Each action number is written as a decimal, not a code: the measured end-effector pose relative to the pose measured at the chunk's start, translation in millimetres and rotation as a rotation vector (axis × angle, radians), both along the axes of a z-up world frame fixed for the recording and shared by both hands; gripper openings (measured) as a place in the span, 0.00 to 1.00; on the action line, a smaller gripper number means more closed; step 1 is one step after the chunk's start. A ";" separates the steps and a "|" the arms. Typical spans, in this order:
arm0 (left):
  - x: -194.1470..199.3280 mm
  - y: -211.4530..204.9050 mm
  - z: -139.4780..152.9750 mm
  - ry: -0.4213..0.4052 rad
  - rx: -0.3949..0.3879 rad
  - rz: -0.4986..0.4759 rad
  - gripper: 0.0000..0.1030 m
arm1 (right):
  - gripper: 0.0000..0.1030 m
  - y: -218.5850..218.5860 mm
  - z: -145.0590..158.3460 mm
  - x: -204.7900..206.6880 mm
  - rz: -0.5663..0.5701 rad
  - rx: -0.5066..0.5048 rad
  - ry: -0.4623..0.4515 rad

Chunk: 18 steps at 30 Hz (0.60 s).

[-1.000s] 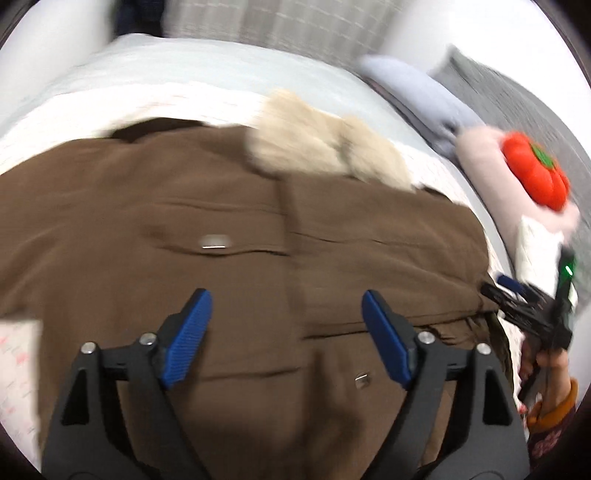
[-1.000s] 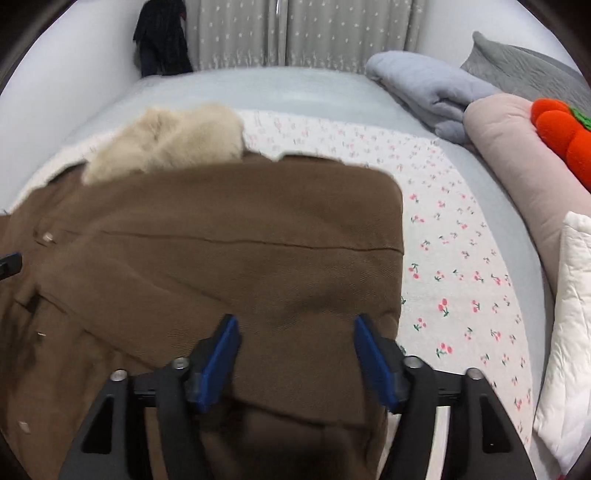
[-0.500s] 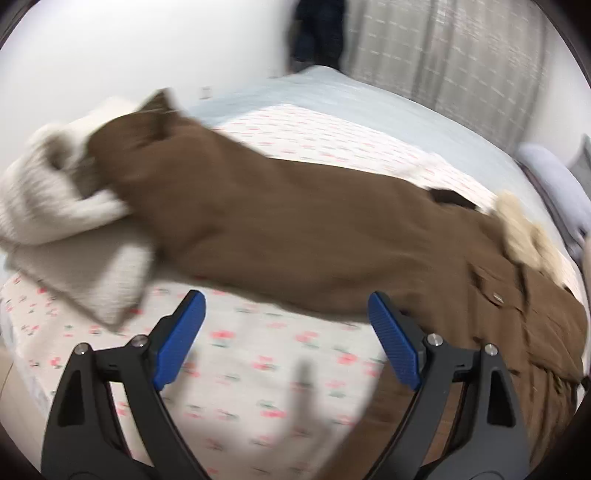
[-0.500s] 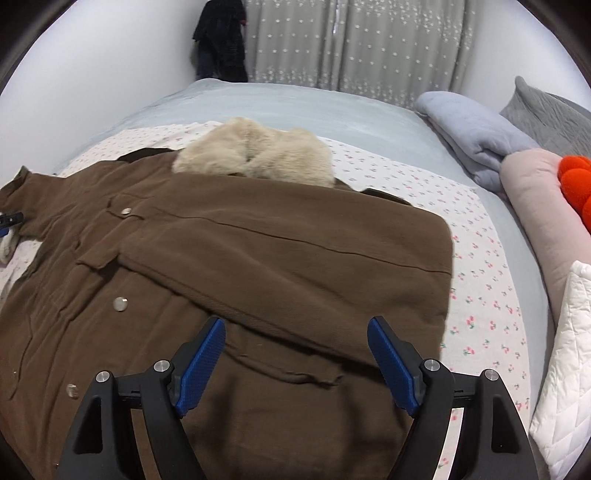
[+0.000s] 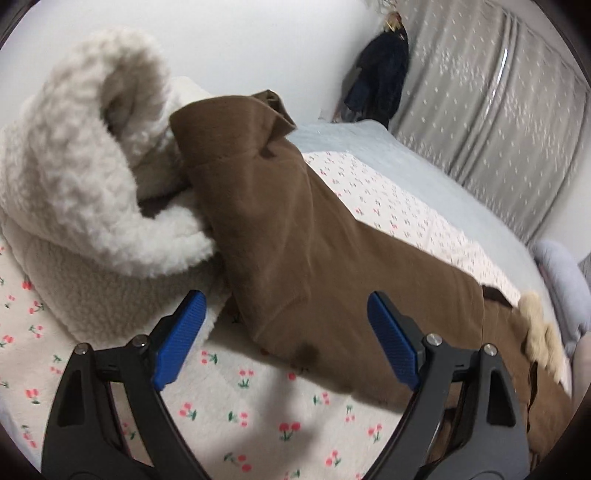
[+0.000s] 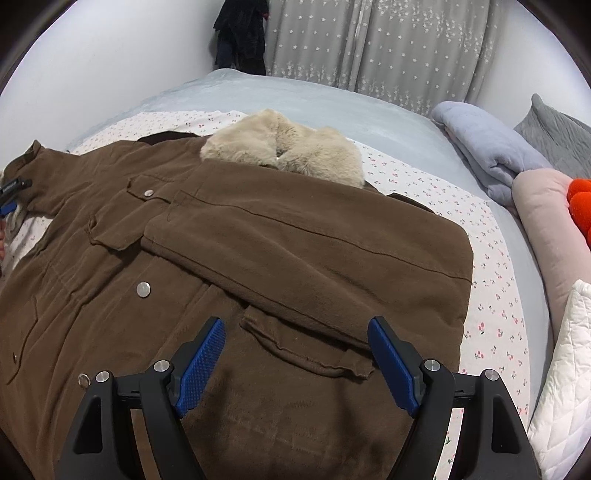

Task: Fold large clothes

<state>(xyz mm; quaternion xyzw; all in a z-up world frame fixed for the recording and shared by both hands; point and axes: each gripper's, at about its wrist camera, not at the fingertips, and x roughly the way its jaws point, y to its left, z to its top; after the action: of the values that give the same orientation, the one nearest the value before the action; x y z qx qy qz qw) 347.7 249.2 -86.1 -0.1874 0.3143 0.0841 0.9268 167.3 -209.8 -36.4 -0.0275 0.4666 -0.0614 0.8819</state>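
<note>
A big brown coat (image 6: 258,258) lies spread out on the bed (image 6: 295,99), on top of a white sheet with little red cherries (image 6: 491,295). In the right wrist view the coat fills the middle, with its fluffy cream fur collar (image 6: 284,147) at 12 o'clock and one sleeve (image 6: 314,251) folded across the front toward 3 o'clock. Round silver snaps (image 6: 143,289) sit on the coat at 9 o'clock. The right gripper (image 6: 295,363) is at 6 o'clock above the coat, and its blue fingers (image 6: 201,365) are wide apart with nothing between them. In the left wrist view the other sleeve (image 5: 295,240) stretches from 11 o'clock toward 4 o'clock, and its cuff end leans on a fuzzy white fleece (image 5: 85,184) at 9 o'clock. The left gripper (image 5: 284,339) is at 6 o'clock over the edge of that sleeve, and its blue fingers (image 5: 177,339) are also spread apart and hold nothing. A folded pale blue blanket (image 6: 487,155), a pink pillow (image 6: 546,229) and an orange plush toy (image 6: 580,206) sit at 3 o'clock. Grey curtains with small stars (image 6: 369,48) hang at 12 o'clock, next to dark clothes (image 6: 242,33) on the wall. No words or labels can be read anywhere.
</note>
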 end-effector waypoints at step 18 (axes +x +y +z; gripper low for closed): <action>-2.3 -63.9 84.7 -0.240 0.058 -0.144 0.05 | 0.79 -13.0 -5.0 -11.3 -0.035 0.061 -0.013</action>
<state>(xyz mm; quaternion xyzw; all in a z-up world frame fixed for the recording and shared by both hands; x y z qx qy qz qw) 345.4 185.2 -1.3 -0.1464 0.2112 0.0031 0.9664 156.0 -222.8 -41.4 0.0078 0.4628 -0.0629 0.8842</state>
